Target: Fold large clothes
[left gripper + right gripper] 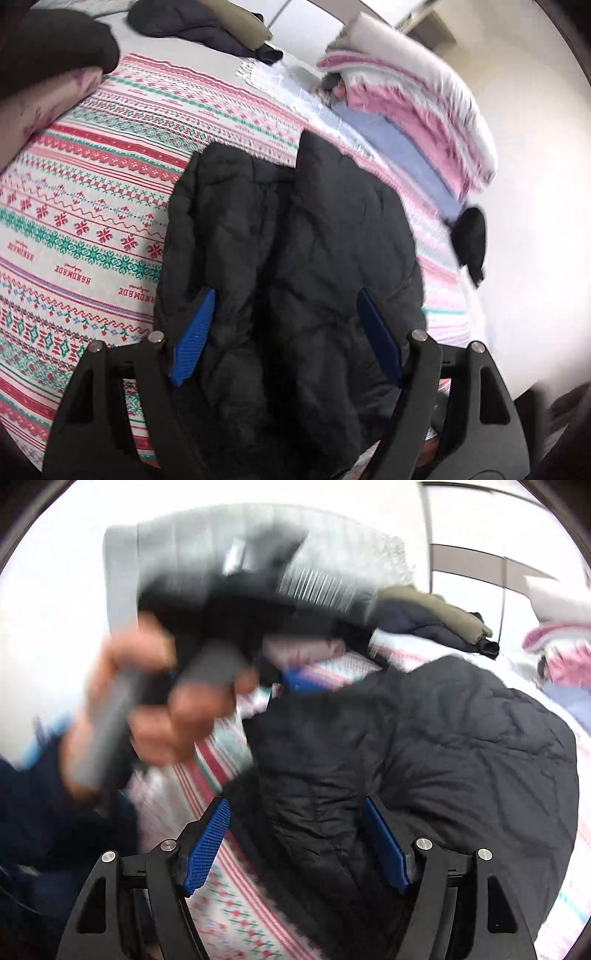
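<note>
A black quilted puffer jacket [288, 236] lies folded lengthwise on the patterned bedspread [92, 192]. My left gripper [286, 321] is open, its blue pads on either side of the jacket's near end, just above it. In the right wrist view the same jacket [424, 746] fills the middle and right. My right gripper [295, 830] is open over the jacket's near edge. The left gripper's blue tip [295, 677], blurred by motion in the person's hand [166, 709], shows at the upper left there.
A dark jacket with an olive garment [207, 26] lies at the far end of the bed. A stack of pink and white bedding [406, 107] sits at the right, over a blue sheet [406, 155]. A small black object [471, 240] lies near the bed's right edge.
</note>
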`<action>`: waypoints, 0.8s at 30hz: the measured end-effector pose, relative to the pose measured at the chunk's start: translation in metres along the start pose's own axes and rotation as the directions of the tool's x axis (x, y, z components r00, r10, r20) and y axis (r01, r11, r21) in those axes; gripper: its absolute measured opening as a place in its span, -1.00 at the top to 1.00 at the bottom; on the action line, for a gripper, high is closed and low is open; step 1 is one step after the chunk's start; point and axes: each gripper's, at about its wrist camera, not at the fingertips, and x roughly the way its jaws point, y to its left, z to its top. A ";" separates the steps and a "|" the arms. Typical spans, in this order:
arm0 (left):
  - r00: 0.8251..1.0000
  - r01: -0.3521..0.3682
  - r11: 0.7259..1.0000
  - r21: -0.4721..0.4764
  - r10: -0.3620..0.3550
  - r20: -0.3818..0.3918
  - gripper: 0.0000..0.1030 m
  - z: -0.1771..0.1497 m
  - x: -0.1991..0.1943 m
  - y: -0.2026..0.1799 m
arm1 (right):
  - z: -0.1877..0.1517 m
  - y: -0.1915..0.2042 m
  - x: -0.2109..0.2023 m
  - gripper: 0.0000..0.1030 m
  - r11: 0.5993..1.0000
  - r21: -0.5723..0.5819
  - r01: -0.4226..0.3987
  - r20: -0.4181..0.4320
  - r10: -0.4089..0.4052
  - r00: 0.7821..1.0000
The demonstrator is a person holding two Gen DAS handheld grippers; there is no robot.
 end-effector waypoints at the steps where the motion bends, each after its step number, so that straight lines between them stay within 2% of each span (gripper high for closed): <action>1: 1.000 -0.019 1.000 0.018 0.019 -0.001 -0.51 0.001 0.003 -0.003 | 0.000 -0.010 -0.016 -0.46 0.999 0.042 -0.010 0.052 0.008 0.999; 4: 0.999 -0.034 0.997 0.062 0.035 -0.012 -0.51 0.005 0.002 -0.010 | -0.003 -0.047 -0.050 -0.50 0.983 0.185 0.000 0.161 -0.030 0.986; 6: 0.998 -0.021 0.997 0.078 0.025 -0.054 -0.51 0.013 0.004 -0.011 | -0.009 -0.081 -0.063 -0.51 0.936 0.346 0.059 0.179 -0.128 0.976; 8: 0.997 0.008 0.998 0.060 -0.003 -0.080 -0.51 0.022 0.004 -0.009 | -0.020 -0.114 -0.063 -0.51 0.851 0.509 0.129 0.119 -0.218 0.969; 11: 0.991 0.033 0.999 -0.015 -0.035 -0.131 -0.51 0.042 0.012 -0.007 | -0.036 -0.143 -0.053 -0.51 0.743 0.649 0.166 0.028 -0.241 0.970; 12: 0.990 0.037 0.999 -0.024 -0.040 -0.137 -0.51 0.050 0.016 -0.009 | -0.039 -0.146 -0.051 -0.51 0.725 0.667 0.174 0.016 -0.247 0.969; 13: 0.989 0.034 0.999 -0.019 -0.036 -0.141 -0.51 0.052 0.017 -0.010 | -0.039 -0.145 -0.048 -0.51 0.725 0.664 0.180 0.011 -0.250 0.968; 16: 0.989 -0.022 1.000 0.008 0.023 -0.145 -0.51 0.053 0.019 -0.016 | -0.035 -0.127 -0.029 -0.54 0.790 0.555 0.261 -0.075 -0.265 0.961; 18: 0.991 -0.051 0.999 0.013 0.053 -0.124 -0.51 0.051 0.007 -0.013 | -0.035 -0.114 -0.012 -0.54 0.830 0.472 0.299 -0.136 -0.266 0.954; 20: 0.997 -0.064 0.998 0.004 0.064 -0.050 -0.51 0.053 -0.019 -0.007 | -0.038 -0.098 -0.002 -0.54 0.857 0.394 0.332 -0.187 -0.279 0.942; 22: 0.996 -0.081 0.996 -0.025 0.082 0.035 -0.51 0.056 -0.039 -0.002 | -0.040 -0.091 0.002 -0.54 0.876 0.350 0.332 -0.212 -0.271 0.939; 24: 0.990 -0.124 0.992 -0.012 0.125 0.062 -0.51 0.054 -0.040 -0.006 | -0.041 -0.090 0.004 -0.54 0.882 0.342 0.324 -0.224 -0.258 0.940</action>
